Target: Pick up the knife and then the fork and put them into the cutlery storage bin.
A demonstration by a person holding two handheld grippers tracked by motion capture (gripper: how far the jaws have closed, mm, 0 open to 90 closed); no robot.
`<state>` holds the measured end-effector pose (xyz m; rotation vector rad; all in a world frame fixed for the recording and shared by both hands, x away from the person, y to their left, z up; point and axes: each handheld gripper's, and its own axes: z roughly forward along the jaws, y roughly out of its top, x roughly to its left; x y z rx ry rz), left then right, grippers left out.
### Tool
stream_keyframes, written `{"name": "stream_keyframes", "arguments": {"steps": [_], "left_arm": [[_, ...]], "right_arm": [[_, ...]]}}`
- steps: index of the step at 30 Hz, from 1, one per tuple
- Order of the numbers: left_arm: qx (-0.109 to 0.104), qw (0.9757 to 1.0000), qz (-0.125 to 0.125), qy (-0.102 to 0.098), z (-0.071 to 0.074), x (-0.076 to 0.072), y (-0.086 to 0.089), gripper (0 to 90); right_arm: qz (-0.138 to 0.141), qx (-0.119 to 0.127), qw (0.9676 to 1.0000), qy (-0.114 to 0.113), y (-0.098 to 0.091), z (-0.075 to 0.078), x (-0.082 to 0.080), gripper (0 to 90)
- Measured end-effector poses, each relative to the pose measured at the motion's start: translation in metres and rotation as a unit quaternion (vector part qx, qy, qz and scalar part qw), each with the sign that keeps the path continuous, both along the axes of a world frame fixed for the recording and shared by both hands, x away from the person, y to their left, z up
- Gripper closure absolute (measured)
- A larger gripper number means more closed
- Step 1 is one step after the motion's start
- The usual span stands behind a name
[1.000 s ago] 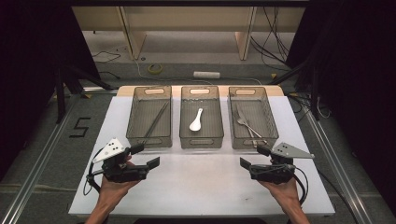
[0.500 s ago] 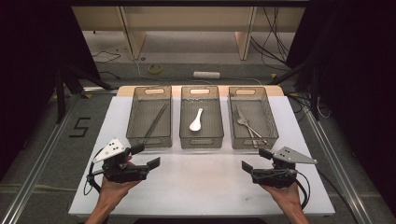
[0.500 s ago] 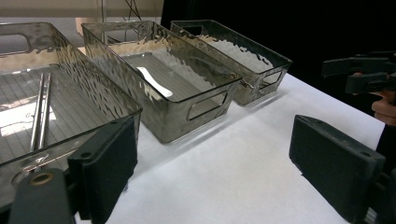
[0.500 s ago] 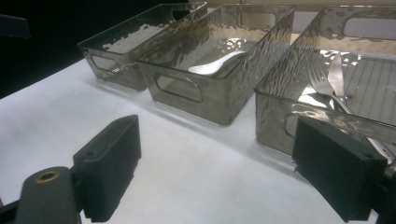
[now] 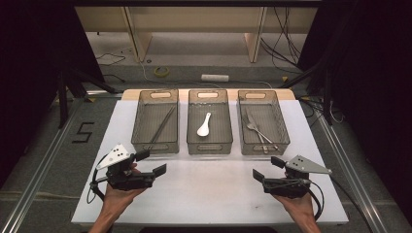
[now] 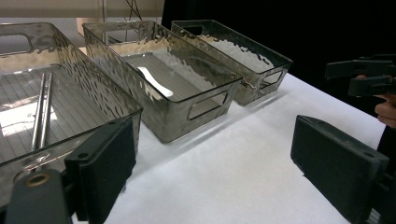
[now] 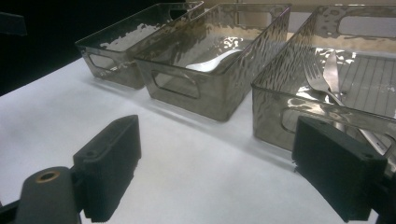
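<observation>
from the high view, the left tool [image 5: 148,162] sits low over the white table [image 5: 209,194], jaws spread wide, nothing between them; the chopsticks [image 5: 162,127] lie in the bin [image 5: 156,145] just ahead of it. the right tool [image 5: 268,168], also spread and empty, has eased back toward the person since a second ago, away from the fork bin [image 5: 265,145]. looks like a pause before the reach. left gripper view: the chopsticks [image 6: 41,112] rest flat just past the left tool's near jaw. right gripper view: fork [image 7: 317,81] ahead, beyond its far jaw, spoon [image 7: 215,63] further over.
</observation>
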<state>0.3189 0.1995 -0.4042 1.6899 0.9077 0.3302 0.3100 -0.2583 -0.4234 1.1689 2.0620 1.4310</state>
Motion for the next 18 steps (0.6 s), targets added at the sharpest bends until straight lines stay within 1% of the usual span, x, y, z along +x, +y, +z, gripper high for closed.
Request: {"name": "stream_keyframes", "arguments": {"steps": [18], "left_arm": [[0.002, 1.0000, -0.001, 0.000, -0.0001, 0.0001, -0.0004, 13.1]], "right_arm": [[-0.001, -0.005, 0.9999, -0.010, 0.0012, 0.0003, -0.0001, 16.5]]}}
